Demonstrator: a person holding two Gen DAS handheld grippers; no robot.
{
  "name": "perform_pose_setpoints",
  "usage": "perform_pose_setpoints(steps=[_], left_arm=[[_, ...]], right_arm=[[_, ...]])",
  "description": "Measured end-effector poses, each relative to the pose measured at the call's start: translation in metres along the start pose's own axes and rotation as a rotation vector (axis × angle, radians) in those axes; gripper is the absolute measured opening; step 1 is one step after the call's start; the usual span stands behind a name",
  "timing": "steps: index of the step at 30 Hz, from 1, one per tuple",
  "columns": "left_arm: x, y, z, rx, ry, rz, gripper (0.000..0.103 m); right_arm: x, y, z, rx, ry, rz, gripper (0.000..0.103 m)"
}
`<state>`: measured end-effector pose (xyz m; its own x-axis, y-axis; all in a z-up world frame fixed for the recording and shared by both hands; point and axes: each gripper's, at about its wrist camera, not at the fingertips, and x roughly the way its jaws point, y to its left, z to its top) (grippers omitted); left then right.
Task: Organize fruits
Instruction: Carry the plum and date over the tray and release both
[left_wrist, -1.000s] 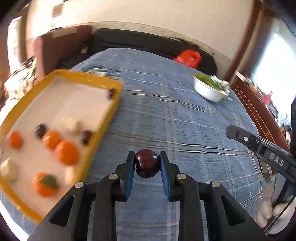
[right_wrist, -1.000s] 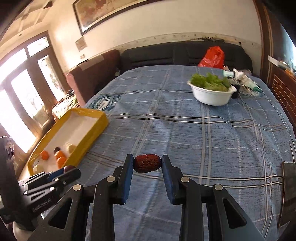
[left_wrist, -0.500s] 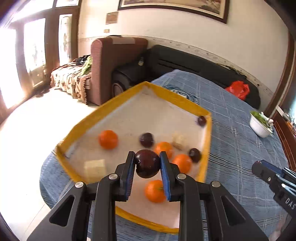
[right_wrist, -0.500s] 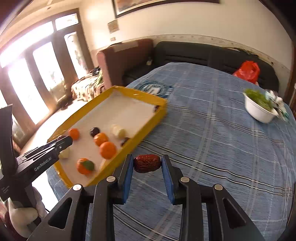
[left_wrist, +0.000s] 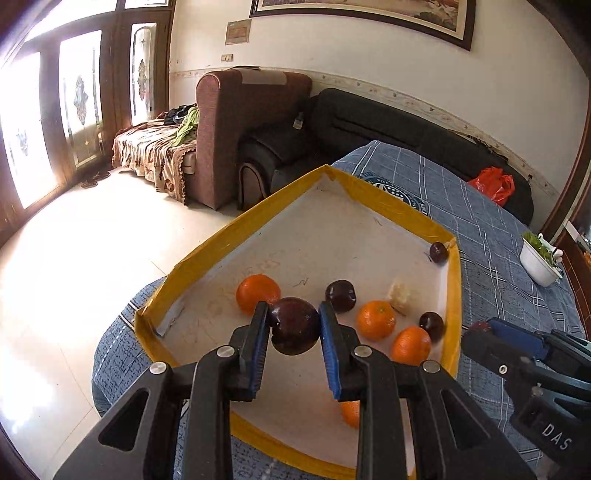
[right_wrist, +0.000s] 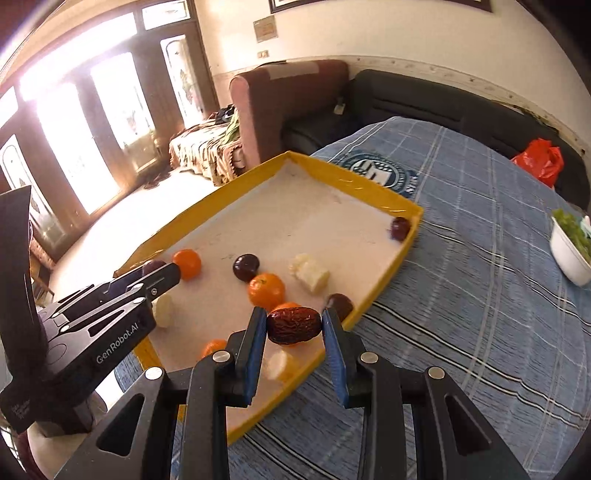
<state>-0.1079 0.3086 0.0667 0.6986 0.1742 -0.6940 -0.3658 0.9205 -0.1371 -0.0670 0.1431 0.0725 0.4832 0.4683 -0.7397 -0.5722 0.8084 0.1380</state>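
Several oranges and plums are lying in the yellow-rimmed white tray; the left gripper is clamping a round dark plum and the right gripper a wrinkled red date, both undelivered.

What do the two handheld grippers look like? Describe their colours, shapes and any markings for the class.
Both are matte black plastic, with angular arms that have triangular cut-outs and round silver pivot screws. Each finger ends in a flat blue ribbed pad. The left gripper bears white "GenRobot.AI" lettering on its side; the right gripper shows "DAS" in white. No cables or sleeves are visible.
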Motion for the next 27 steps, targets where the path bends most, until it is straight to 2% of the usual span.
perform_pose_setpoints(steps=[9, 17, 27], left_arm=[[0.015, 0.003, 0.003, -0.009, 0.029, -0.018, 0.026], [0.023, 0.002, 0.003, -0.006, 0.044, -0.027, 0.026], [0.036, -0.002, 0.000, -0.002, 0.075, -0.031, 0.026]], right_arm=[[0.026, 0.005, 0.011, 0.000, 0.031, 0.023, 0.035], [0.040, -0.010, 0.016, 0.055, 0.053, 0.045, 0.035], [0.054, -0.015, 0.022, 0.060, 0.065, 0.062, 0.035]])
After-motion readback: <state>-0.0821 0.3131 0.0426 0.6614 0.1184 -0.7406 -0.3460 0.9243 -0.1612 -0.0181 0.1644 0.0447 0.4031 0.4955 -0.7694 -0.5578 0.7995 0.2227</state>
